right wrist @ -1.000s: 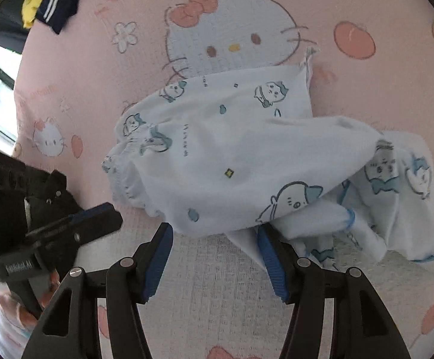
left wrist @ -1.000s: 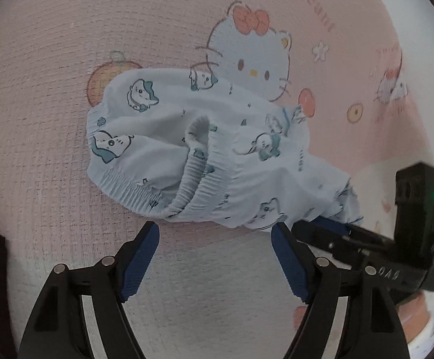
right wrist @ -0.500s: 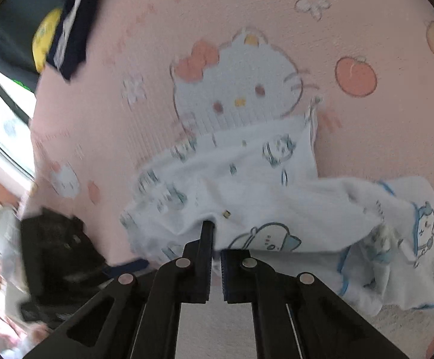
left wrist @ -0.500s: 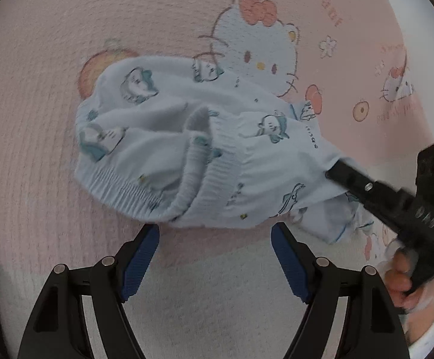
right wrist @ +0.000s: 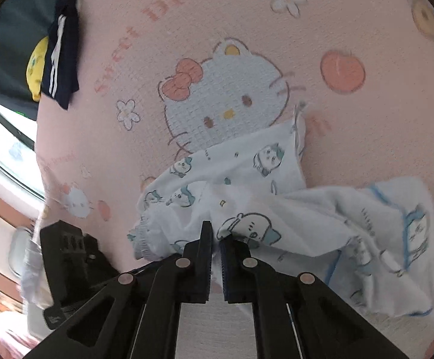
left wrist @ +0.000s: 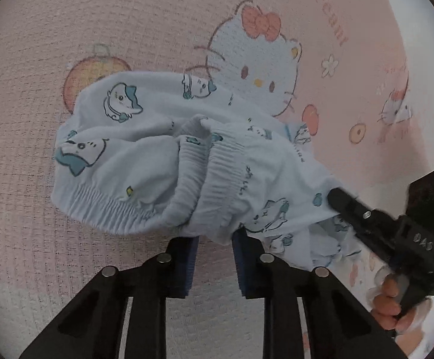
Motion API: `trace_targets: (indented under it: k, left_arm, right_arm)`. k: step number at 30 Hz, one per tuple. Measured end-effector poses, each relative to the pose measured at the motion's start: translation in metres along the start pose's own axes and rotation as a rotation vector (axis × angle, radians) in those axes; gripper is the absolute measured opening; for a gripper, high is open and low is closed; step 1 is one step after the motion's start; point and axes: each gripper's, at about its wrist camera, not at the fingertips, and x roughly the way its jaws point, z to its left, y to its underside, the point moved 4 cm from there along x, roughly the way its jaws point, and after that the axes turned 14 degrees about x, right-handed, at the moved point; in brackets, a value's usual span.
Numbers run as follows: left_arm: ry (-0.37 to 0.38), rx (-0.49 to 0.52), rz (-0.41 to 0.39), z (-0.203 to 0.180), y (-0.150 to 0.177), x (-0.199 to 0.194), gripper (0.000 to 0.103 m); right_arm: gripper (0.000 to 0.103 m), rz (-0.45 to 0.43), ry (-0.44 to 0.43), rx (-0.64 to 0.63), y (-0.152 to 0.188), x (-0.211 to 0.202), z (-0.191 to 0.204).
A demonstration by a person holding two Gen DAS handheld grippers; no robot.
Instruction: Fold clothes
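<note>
A pair of white shorts [left wrist: 163, 155] with blue cartoon prints and an elastic waistband lies crumpled on a pink Hello Kitty blanket [left wrist: 67, 24]. My left gripper [left wrist: 214, 240] has its blue pads nearly closed around a fold of the waistband at the near edge. My right gripper [right wrist: 216, 239] is shut on the fabric of the shorts [right wrist: 277, 209] and lifts it; it also shows in the left wrist view [left wrist: 345, 206], gripping the shorts' right side. The left gripper body appears at lower left in the right wrist view [right wrist: 67, 257].
A dark navy garment with white stripes [right wrist: 61, 59] and a yellow item [right wrist: 36, 68] lie at the blanket's far left edge. A window [right wrist: 4, 155] runs along the left. The blanket [right wrist: 351, 30] spreads beyond the shorts.
My left gripper went from wide open to nearly closed on the waistband. My right gripper closed on the shorts half a second ago and has raised the fabric.
</note>
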Motion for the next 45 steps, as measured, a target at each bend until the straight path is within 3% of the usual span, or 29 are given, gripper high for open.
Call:
trace_targets:
  k: [2, 3, 4, 10, 16, 20, 23, 25, 26, 27, 28, 31, 38, 45]
  left_arm:
    - [0.023, -0.008, -0.011, -0.002, -0.004, -0.007, 0.015]
    - [0.035, -0.013, -0.017, -0.003, -0.006, -0.011, 0.015]
    - [0.047, -0.017, -0.023, -0.003, -0.008, -0.015, 0.015]
    - [0.119, -0.006, -0.089, -0.012, -0.025, -0.034, 0.015]
    - [0.077, 0.056, -0.073, -0.016, -0.036, -0.037, 0.015]
    - [0.021, 0.107, -0.08, -0.017, -0.03, -0.053, 0.016]
    - [-0.04, 0.136, -0.029, -0.013, -0.023, -0.054, 0.02]
    - [-0.074, 0.141, -0.008, -0.009, -0.017, -0.055, 0.032]
    - [-0.078, 0.137, 0.006, -0.006, -0.013, -0.056, 0.047]
    - [-0.08, 0.129, 0.013, -0.004, -0.011, -0.056, 0.062]
    - [-0.087, 0.119, 0.016, -0.001, -0.009, -0.057, 0.066]
    - [-0.084, 0.106, 0.033, 0.004, -0.004, -0.059, 0.067]
    - [-0.191, 0.232, 0.063, 0.002, 0.01, -0.06, 0.067]
    - [-0.217, 0.312, 0.08, -0.009, 0.021, -0.05, 0.067]
  right_arm:
    - [0.02, 0.023, -0.006, 0.03, 0.001, 0.004, -0.004]
    - [0.036, 0.032, 0.004, 0.04, 0.003, 0.006, -0.005]
    - [0.045, 0.044, 0.004, 0.045, 0.004, 0.008, -0.006]
    - [0.045, 0.085, -0.034, -0.006, 0.015, 0.018, 0.007]
    - [0.05, 0.13, -0.067, -0.08, 0.024, 0.028, 0.02]
    - [0.05, 0.177, -0.029, -0.091, 0.032, 0.042, 0.015]
    - [0.05, 0.191, -0.021, -0.102, 0.035, 0.045, 0.021]
    - [0.043, 0.199, -0.007, -0.157, 0.038, 0.047, 0.032]
    - [0.038, 0.203, 0.001, -0.185, 0.04, 0.048, 0.037]
    - [0.026, 0.208, 0.037, -0.212, 0.041, 0.05, 0.041]
    - [0.018, 0.213, 0.062, -0.221, 0.042, 0.053, 0.043]
    - [0.007, 0.241, 0.091, -0.205, 0.04, 0.059, 0.045]
    - [0.006, 0.24, 0.074, -0.172, 0.027, 0.055, 0.066]
    - [0.006, 0.221, 0.032, -0.142, 0.007, 0.047, 0.089]
